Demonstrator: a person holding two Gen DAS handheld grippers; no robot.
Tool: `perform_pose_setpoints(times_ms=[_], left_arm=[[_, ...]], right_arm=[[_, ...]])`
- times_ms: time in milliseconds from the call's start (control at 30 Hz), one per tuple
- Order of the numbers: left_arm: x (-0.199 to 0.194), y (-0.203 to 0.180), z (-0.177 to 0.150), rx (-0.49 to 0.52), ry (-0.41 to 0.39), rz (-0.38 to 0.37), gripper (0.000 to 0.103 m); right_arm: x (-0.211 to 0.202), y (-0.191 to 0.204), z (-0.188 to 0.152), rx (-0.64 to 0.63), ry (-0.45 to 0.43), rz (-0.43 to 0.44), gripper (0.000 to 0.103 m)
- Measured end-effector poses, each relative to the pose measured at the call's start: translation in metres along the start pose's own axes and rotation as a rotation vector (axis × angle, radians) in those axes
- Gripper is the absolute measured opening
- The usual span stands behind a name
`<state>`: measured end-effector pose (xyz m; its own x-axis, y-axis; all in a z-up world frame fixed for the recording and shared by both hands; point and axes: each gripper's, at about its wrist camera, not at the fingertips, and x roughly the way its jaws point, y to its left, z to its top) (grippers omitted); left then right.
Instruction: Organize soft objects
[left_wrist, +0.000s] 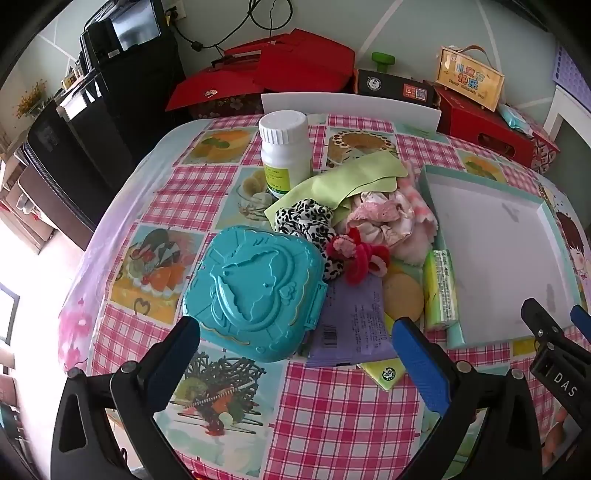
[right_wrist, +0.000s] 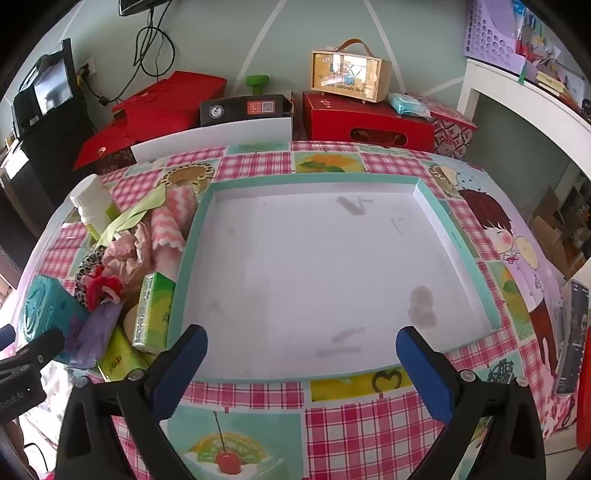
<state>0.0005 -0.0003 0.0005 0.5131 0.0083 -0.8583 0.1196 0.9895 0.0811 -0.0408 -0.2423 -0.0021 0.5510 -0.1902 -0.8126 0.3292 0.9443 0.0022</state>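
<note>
A pile of soft things lies left of an empty teal-rimmed white tray (left_wrist: 428, 184) (right_wrist: 192, 251): a green cloth (left_wrist: 347, 181), a leopard scrunchie (left_wrist: 303, 221), a pink scrunchie (left_wrist: 384, 218) (right_wrist: 125, 247), a red hair tie (left_wrist: 362, 258) (right_wrist: 105, 286), a pink-white wavy cloth (right_wrist: 171, 221), a round beige puff (left_wrist: 402, 297) and tissue packs (left_wrist: 441, 288) (right_wrist: 153, 310). My left gripper (left_wrist: 295, 343) is open, its fingers either side of a teal plastic case (left_wrist: 255, 291) and a purple packet (left_wrist: 351, 325). My right gripper (right_wrist: 301, 345) is open and empty over the tray's near edge.
A white pill bottle (left_wrist: 286, 151) stands behind the pile. The table has a pink checked cloth (left_wrist: 332, 413). Red boxes (left_wrist: 295, 70), a black box (right_wrist: 243, 107) and a wooden-framed case (right_wrist: 349, 72) stand behind the table. A phone (right_wrist: 570, 336) lies at the right edge.
</note>
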Motion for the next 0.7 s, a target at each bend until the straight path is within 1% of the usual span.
perform_pose_setpoints(times_ms=[700], left_arm=[[-0.0007,0.0005,0.0003,-0.002,0.003,0.0,0.103]], right_arm=[[0.0022,0.001,-0.001,-0.002,0.008,0.0,0.103]])
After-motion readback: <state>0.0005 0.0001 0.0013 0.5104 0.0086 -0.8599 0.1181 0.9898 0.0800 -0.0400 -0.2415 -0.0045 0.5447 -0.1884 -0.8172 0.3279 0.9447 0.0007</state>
